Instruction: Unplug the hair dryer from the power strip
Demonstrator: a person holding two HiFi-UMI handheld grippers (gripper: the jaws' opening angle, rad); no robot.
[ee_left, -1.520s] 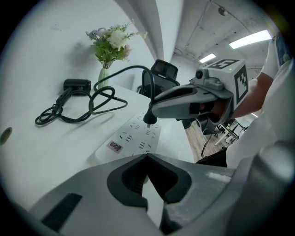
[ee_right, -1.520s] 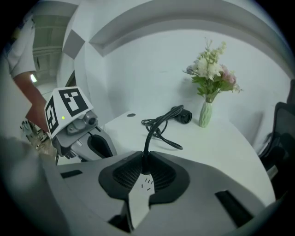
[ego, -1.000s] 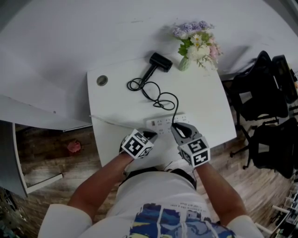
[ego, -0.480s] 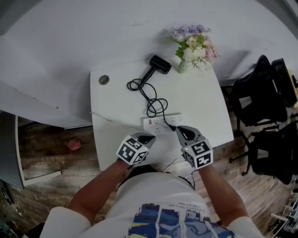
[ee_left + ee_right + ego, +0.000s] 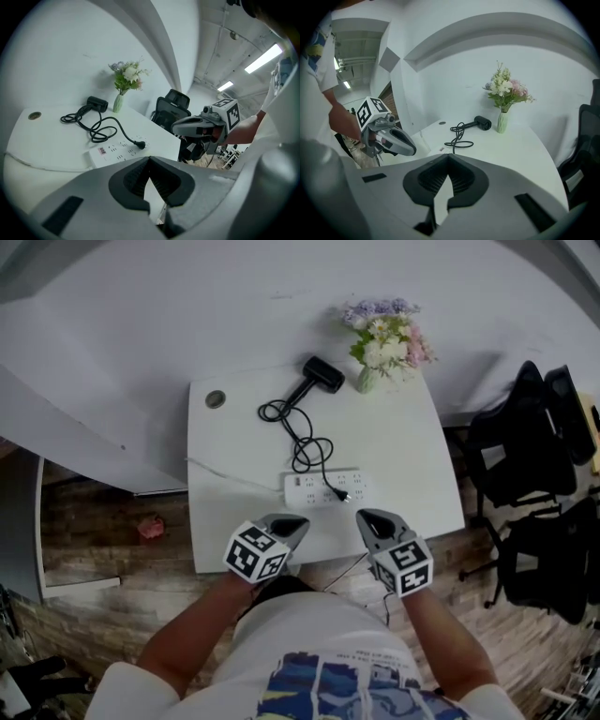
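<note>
Head view shows the plug (image 5: 343, 495) lying loose on top of the strip (image 5: 325, 488), seemingly out of its socket, with its black cord (image 5: 305, 442) curling beyond the strip to the dryer (image 5: 322, 373). The left tool (image 5: 291, 521) and right tool (image 5: 367, 517) hang on the strip's near side, clear of it. Both are clenched on nothing, likely because nothing remains to pull.

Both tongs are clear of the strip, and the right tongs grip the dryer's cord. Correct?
Not quite. The right tongs are shut on nothing, as the right gripper view shows; the cord lies on the desk. They and the left tongs are clear of the strip.
</note>
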